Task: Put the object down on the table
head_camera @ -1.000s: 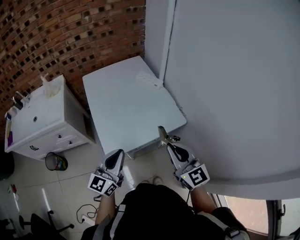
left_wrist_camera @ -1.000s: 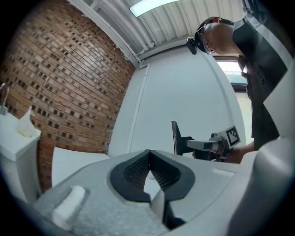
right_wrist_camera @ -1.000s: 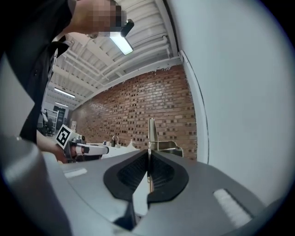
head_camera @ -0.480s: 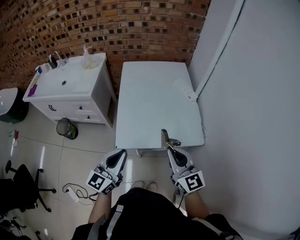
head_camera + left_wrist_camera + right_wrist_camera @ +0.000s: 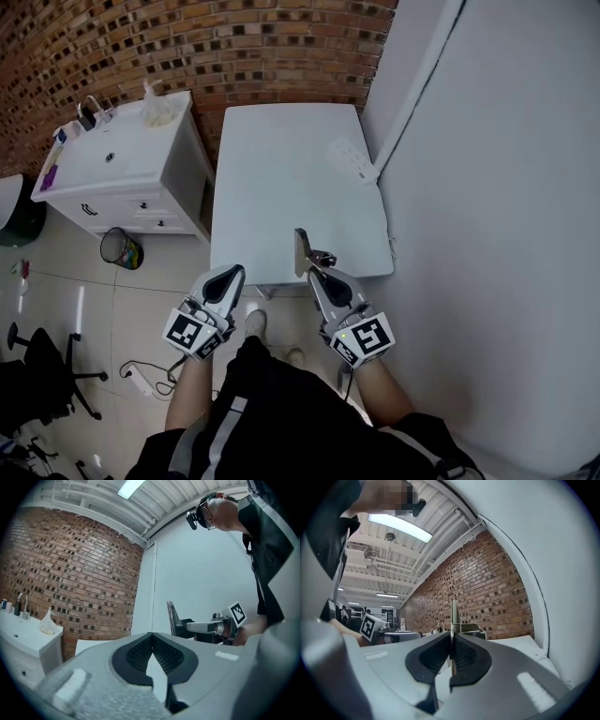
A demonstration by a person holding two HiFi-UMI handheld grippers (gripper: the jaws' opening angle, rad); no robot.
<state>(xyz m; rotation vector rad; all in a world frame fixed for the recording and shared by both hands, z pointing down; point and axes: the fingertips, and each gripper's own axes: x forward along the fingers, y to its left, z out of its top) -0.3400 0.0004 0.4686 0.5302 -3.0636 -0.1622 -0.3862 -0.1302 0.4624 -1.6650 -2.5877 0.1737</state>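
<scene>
A small metal bracket (image 5: 302, 251) with a flat upright plate sticks up from my right gripper (image 5: 312, 272), which is shut on it. It hangs over the near edge of the white table (image 5: 281, 169). In the right gripper view the bracket (image 5: 453, 616) stands pinched between the jaws (image 5: 451, 637). My left gripper (image 5: 232, 273) is shut and holds nothing, just short of the table's near edge on the left. From the left gripper view, its jaws (image 5: 151, 635) meet, and the bracket (image 5: 172, 618) shows to the right.
A white power strip (image 5: 350, 157) lies at the table's right edge by the white wall (image 5: 497, 187). A white sink cabinet (image 5: 112, 173) stands left of the table against the brick wall (image 5: 187, 47). A waste bin (image 5: 119, 247) and an office chair (image 5: 37, 366) are on the floor.
The head view has swung so the table lies straight ahead. Both grippers have come closer to its near edge, and the right one still grips the bracket.
</scene>
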